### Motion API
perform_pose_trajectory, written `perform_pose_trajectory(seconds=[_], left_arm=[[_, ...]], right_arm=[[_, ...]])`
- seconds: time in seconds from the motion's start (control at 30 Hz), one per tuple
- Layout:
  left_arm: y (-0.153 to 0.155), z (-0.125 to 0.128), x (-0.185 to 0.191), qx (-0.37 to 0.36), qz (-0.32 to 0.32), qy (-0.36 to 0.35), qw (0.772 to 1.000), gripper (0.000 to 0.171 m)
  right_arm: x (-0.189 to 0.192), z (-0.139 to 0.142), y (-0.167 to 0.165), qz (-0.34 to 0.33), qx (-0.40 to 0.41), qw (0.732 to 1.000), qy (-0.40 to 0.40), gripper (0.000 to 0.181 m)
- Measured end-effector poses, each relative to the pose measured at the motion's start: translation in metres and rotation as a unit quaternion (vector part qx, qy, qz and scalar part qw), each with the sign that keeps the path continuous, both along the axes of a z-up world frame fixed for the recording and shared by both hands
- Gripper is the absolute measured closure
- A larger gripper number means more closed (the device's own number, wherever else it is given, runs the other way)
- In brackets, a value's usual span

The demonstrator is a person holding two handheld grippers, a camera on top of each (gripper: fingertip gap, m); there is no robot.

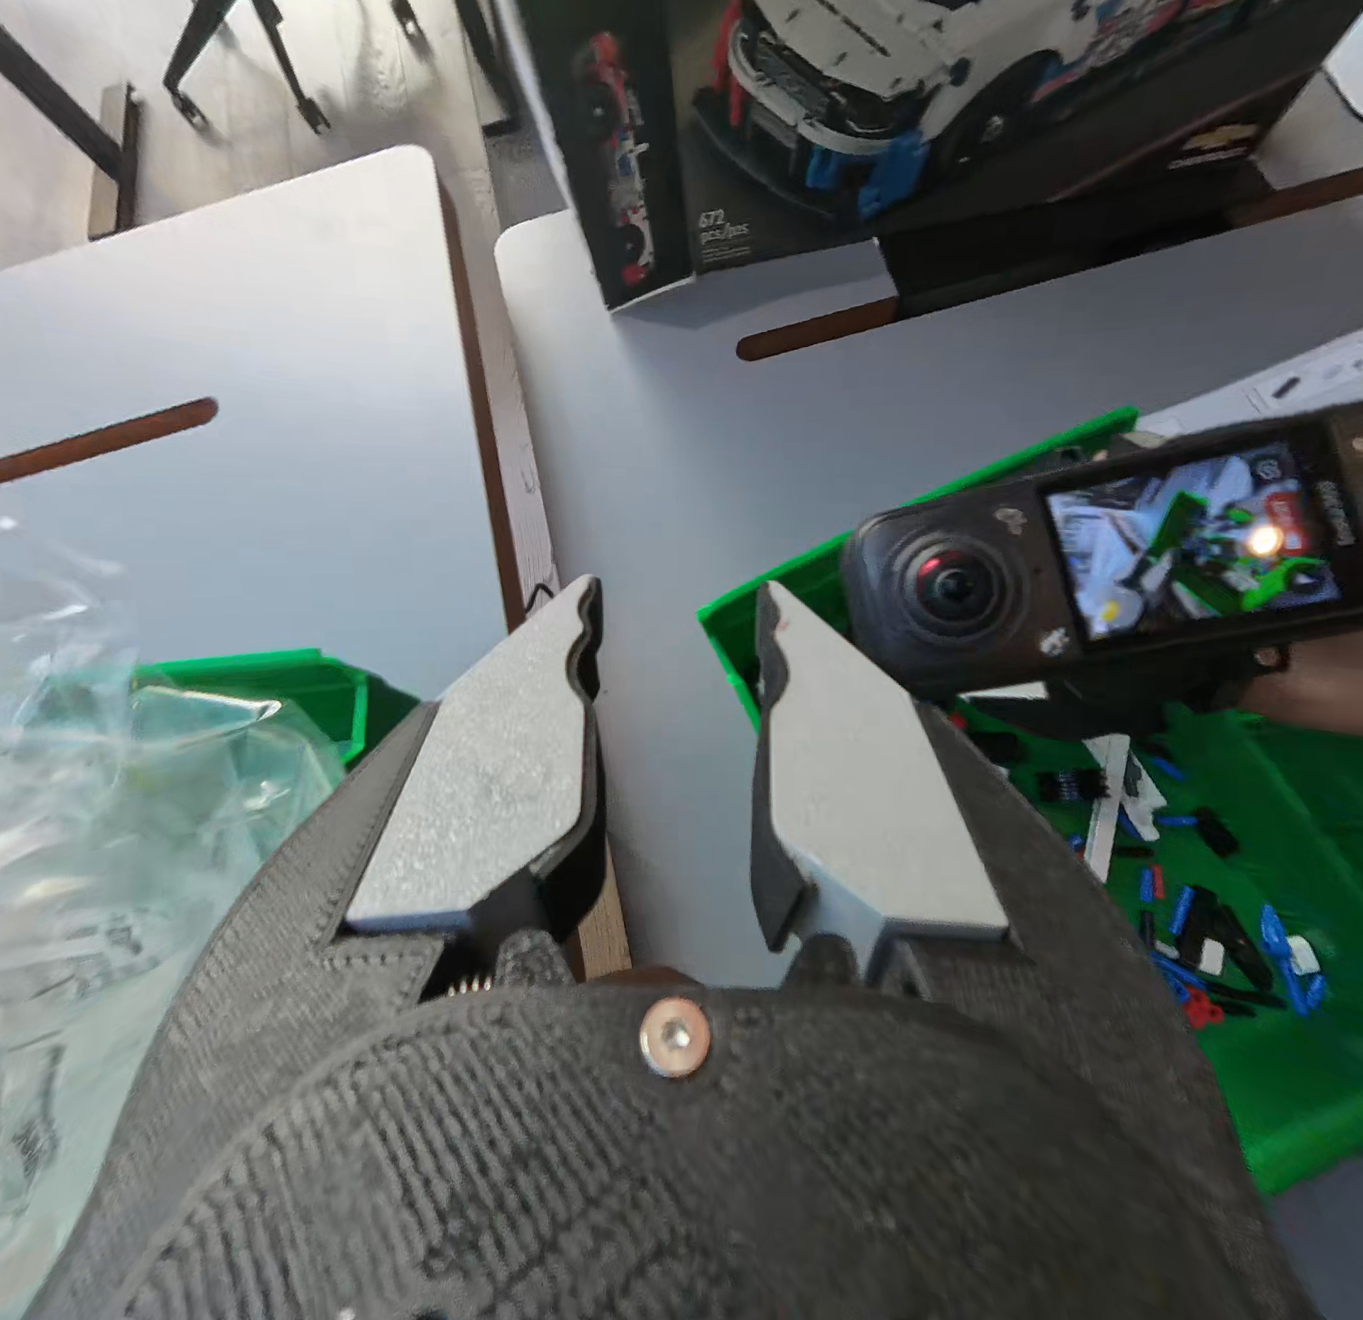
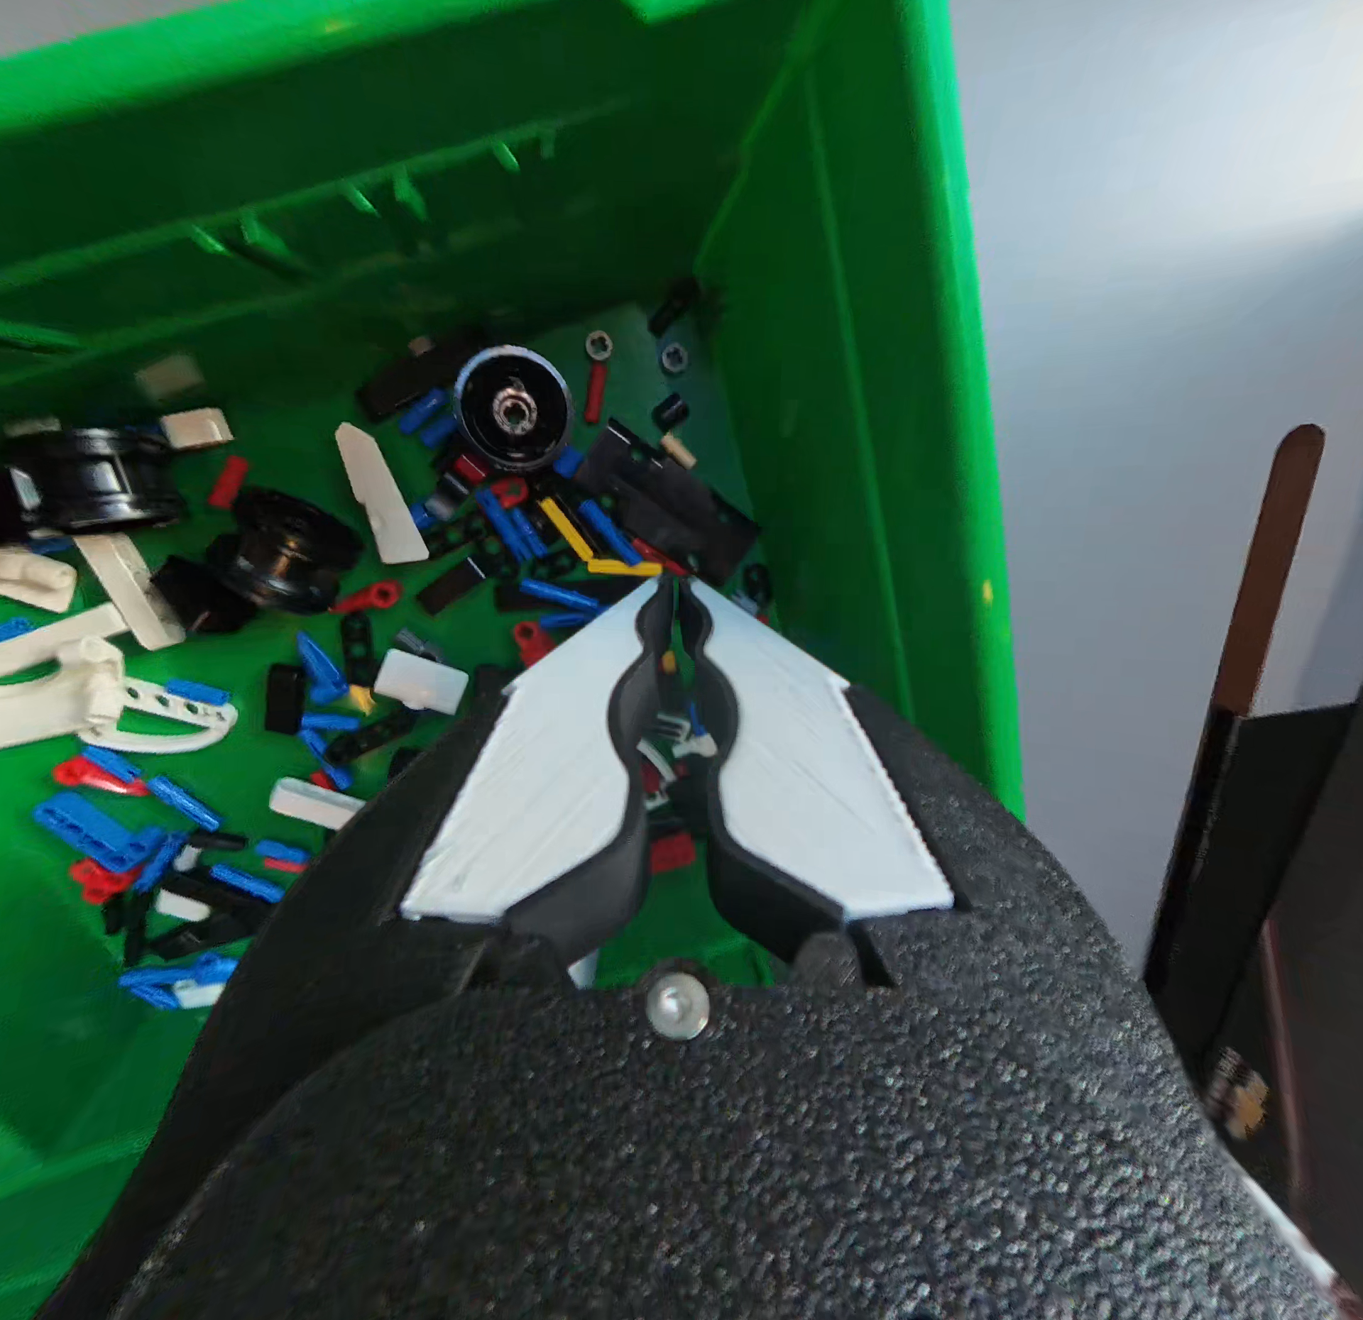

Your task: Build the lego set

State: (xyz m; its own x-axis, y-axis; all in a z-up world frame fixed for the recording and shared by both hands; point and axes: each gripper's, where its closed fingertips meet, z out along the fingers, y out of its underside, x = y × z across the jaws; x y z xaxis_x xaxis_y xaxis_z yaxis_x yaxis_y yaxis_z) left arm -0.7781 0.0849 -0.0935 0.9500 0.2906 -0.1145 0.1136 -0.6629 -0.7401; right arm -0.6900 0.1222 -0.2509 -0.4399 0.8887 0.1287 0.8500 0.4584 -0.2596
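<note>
My left gripper (image 1: 678,591) is open and empty, held above the white table (image 1: 664,437) between two green bins. My right gripper (image 2: 673,585) is shut inside the right green bin (image 2: 848,400), its tips down among loose lego pieces. The tips sit at the end of a yellow angled piece (image 2: 583,547); I cannot tell whether they pinch it. Black wheel hubs (image 2: 514,407), white panels (image 2: 380,492) and blue and red pins lie on the bin floor. The right gripper's camera body (image 1: 959,584) shows over that bin (image 1: 922,503) in the left wrist view.
A second green bin (image 1: 295,669) at the left holds clear plastic bags (image 1: 111,768). The lego set's box (image 1: 737,178) stands at the far side of the table. A second white table (image 1: 258,326) adjoins on the left. A dark box (image 2: 1268,879) stands right of the bin.
</note>
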Motion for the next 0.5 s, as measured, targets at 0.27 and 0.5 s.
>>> perform_pose_trajectory(seconds=[0.27, 0.5], left_arm=[[-0.007, 0.025, -0.009, 0.062, 0.017, -0.012, 0.998, 0.130], [-0.006, 0.024, -0.008, 0.058, 0.016, -0.013, 0.998, 0.128]], right_arm=[[0.012, -0.033, -0.003, -0.038, 0.028, 0.997, -0.066, 0.181], [0.037, -0.017, 0.013, -0.005, 0.093, 0.988, -0.122, 0.181]])
